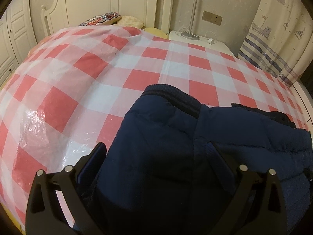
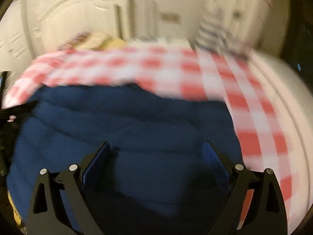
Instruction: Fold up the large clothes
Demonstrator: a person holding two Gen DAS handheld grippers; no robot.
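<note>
A dark navy padded garment (image 1: 176,141) with a ribbed elastic band (image 1: 172,98) lies on a bed covered by a red and white checked sheet (image 1: 97,74). My left gripper (image 1: 156,146) is open, its jaws wide apart just above the garment's near part. In the right wrist view, which is blurred by motion, the same navy garment (image 2: 121,121) fills the lower middle. My right gripper (image 2: 156,146) is open over it, jaws wide apart, holding nothing.
A white headboard (image 1: 109,2) and pillows (image 1: 109,18) stand at the far end. A white bedside table (image 1: 203,41) with a lamp base and cables sits at the back right. A striped curtain (image 1: 273,45) hangs at the right. White cabinets (image 1: 11,39) line the left.
</note>
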